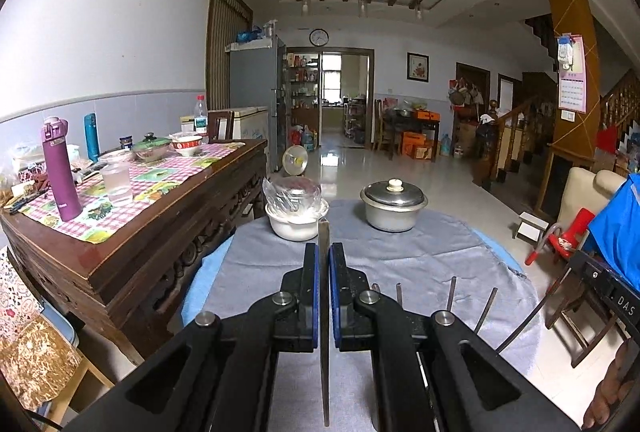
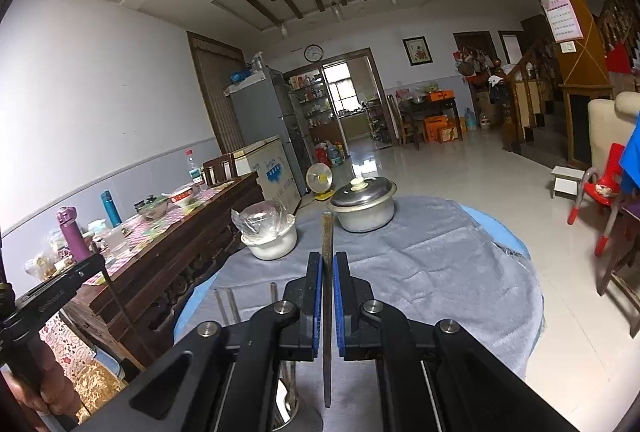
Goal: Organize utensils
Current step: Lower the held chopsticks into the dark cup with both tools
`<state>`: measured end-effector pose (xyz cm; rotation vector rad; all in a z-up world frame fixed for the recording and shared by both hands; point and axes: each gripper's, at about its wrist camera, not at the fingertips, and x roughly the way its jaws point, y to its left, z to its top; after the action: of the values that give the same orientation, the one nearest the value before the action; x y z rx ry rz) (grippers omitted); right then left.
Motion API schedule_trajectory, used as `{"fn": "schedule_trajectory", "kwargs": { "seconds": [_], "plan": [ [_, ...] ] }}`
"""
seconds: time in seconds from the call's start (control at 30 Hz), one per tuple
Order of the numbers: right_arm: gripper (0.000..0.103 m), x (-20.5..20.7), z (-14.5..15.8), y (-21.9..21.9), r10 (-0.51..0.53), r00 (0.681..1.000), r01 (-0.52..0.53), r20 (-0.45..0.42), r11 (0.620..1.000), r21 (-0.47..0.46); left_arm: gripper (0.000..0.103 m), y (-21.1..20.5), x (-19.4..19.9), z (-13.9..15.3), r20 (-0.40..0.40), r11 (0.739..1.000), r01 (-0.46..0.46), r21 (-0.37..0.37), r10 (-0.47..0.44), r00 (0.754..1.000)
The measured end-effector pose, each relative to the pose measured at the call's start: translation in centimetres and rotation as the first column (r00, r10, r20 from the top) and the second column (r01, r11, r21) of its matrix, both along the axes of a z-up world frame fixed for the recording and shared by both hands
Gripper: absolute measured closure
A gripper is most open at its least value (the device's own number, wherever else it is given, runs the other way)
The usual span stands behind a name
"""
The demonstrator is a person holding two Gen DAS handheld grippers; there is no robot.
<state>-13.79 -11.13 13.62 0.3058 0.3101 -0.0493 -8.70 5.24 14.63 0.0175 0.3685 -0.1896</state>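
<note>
My left gripper (image 1: pixel 324 246) is shut on a thin dark chopstick (image 1: pixel 324 228) that runs straight out past the blue pads. My right gripper (image 2: pixel 328 255) is shut on a second chopstick (image 2: pixel 327 228), brownish at its tip. Both hang above the round table's grey cloth (image 1: pixel 420 256). Several upright utensil handles (image 1: pixel 452 292) poke up just right of my left gripper; in the right wrist view these handles (image 2: pixel 232 306) stand left of the jaws. Each view catches the other tool at its edge: the right gripper (image 1: pixel 600 284) and the left gripper (image 2: pixel 60 292).
A lidded metal pot (image 1: pixel 394 206) and a white bowl under plastic wrap (image 1: pixel 296 216) stand at the table's far side. A carved wooden sideboard (image 1: pixel 140 232) with a purple bottle (image 1: pixel 60 172) and dishes runs along the left. Chairs and a red stool (image 1: pixel 568 236) stand right.
</note>
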Motion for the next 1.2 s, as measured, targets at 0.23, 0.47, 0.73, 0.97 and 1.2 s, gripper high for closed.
{"fn": "schedule_trajectory", "kwargs": {
  "seconds": [0.23, 0.47, 0.73, 0.97, 1.2],
  "plan": [
    [0.097, -1.2, 1.1, 0.9, 0.011, 1.0, -0.01, 0.017, 1.0, -0.015, 0.098, 0.0, -1.4, 0.8, 0.024, 1.0, 0.003, 0.007, -0.004, 1.0],
    [0.097, -1.8, 1.7, 1.6, 0.029, 0.999, -0.029, 0.029, 0.999, -0.022, 0.098, 0.0, -2.4, 1.6, 0.052, 1.0, 0.005, 0.016, -0.006, 0.999],
    [0.097, -1.8, 2.5, 2.2, 0.051, 0.998, -0.05, 0.045, 0.998, -0.029, 0.098, 0.0, -3.1, 2.1, 0.069, 1.0, 0.006, 0.023, -0.007, 0.998],
    [0.097, -1.8, 2.7, 3.0, 0.071, 0.996, -0.069, 0.049, 0.997, -0.037, 0.098, 0.3, -3.3, 2.3, 0.074, 1.0, 0.004, 0.018, -0.006, 0.997],
    [0.097, -1.8, 3.0, 3.4, 0.077, 0.995, -0.074, 0.057, 0.996, -0.056, 0.098, 0.9, -3.8, 2.5, 0.068, 1.0, 0.01, -0.014, -0.009, 0.998]
  ]
}}
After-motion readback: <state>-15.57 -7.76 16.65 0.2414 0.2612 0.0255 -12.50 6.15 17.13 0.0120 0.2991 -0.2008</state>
